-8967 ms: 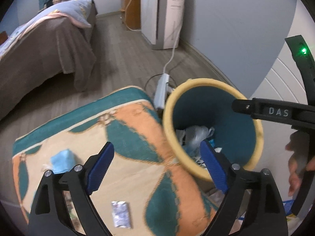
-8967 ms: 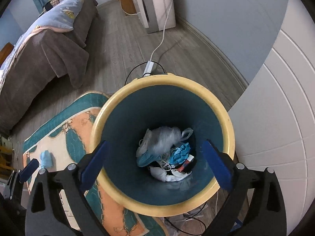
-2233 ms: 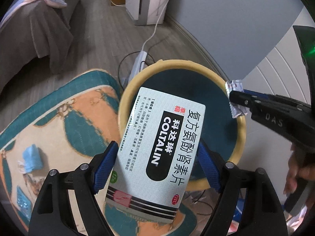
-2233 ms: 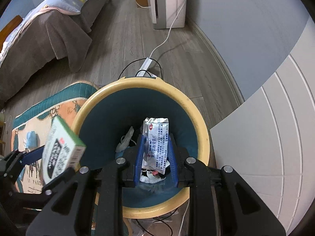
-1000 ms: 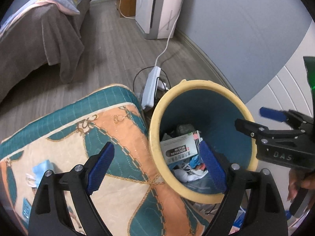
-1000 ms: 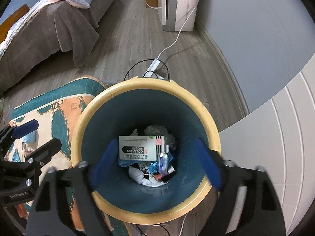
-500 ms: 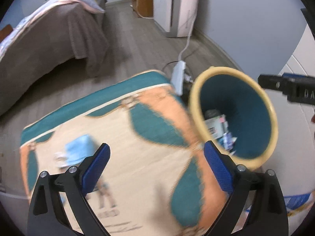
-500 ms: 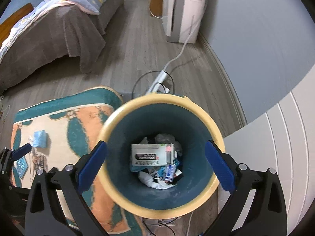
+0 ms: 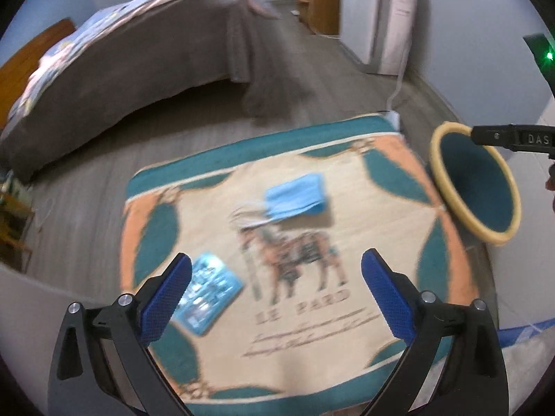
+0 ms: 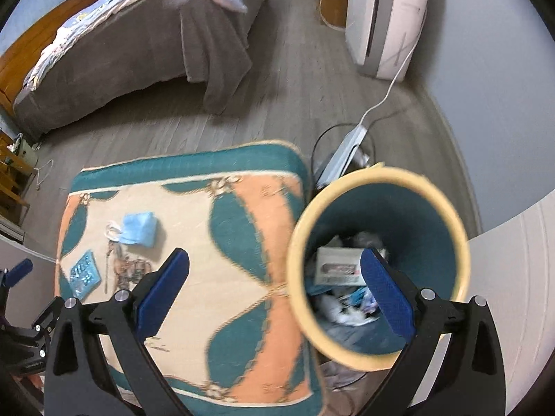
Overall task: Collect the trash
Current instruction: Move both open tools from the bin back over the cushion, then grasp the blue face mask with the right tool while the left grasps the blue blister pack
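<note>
Left gripper point(image 9: 275, 279) spread wide, nothing between its blue pads, hanging over the patterned rug point(image 9: 381, 215). Right gripper point(image 10: 274, 279) equally wide and empty, its right pad above the yellow-rimmed bin point(image 10: 461, 235). On the rug: a blue face mask point(image 9: 296, 196) and, nearer the left pad, a blue blister pack point(image 9: 208, 289). A medicine box point(image 10: 338, 265) lies inside the bin.

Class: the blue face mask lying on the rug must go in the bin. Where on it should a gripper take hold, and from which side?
Probably the face mask is best pinched across its folded blue body from above: it lies flat and limp on the rug, its white ear loops trailing off one end, too thin to grip reliably.
</note>
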`<action>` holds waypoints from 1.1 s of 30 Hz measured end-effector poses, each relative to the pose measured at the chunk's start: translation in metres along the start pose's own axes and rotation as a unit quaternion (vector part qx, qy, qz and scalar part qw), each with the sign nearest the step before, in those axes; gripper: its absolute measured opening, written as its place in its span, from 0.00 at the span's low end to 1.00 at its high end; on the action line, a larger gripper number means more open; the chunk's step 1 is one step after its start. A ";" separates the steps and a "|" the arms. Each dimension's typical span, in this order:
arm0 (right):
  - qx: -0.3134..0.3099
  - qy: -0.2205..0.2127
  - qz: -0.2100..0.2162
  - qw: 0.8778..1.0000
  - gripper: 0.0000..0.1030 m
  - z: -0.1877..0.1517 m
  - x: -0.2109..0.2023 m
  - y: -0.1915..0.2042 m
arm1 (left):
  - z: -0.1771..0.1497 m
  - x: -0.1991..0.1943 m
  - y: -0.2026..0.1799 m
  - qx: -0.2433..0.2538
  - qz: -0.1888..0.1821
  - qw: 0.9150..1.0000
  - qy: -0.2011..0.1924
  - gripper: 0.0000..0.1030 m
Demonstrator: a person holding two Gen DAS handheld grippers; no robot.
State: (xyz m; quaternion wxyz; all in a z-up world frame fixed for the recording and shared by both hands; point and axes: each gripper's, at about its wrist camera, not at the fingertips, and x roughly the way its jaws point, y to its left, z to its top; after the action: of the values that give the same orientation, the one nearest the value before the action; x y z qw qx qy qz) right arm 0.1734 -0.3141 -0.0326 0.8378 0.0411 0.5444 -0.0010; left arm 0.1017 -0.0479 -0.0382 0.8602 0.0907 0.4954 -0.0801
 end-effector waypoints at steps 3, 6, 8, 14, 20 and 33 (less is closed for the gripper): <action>-0.006 0.012 0.011 1.000 0.94 -0.003 0.007 0.017 | -0.008 -0.004 0.028 -0.047 0.001 0.999 -0.002 0.94; -0.011 0.018 0.022 1.000 0.94 -0.006 0.009 0.035 | -0.014 -0.009 0.048 -0.063 0.011 0.998 -0.015 0.94; -0.016 0.017 0.036 0.999 0.94 -0.006 0.010 0.050 | -0.018 -0.009 0.061 -0.070 0.017 0.997 -0.014 0.94; -0.071 0.025 0.033 0.997 0.94 -0.010 0.023 0.105 | -0.033 0.008 0.099 -0.097 0.019 0.995 0.011 0.94; -0.151 0.037 0.005 0.988 0.94 -0.018 0.047 0.150 | -0.040 0.037 0.110 -0.080 -0.004 0.996 0.050 0.94; -0.163 0.085 -0.008 0.983 0.94 -0.009 0.104 0.158 | -0.064 0.137 0.090 -0.024 0.022 0.982 0.189 0.96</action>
State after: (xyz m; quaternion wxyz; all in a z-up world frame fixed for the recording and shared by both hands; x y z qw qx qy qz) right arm 0.2151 -0.1517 -0.1203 0.7841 -0.1003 0.6066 0.0849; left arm 0.1368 0.0475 -0.1818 0.7546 0.0945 0.6486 -0.0312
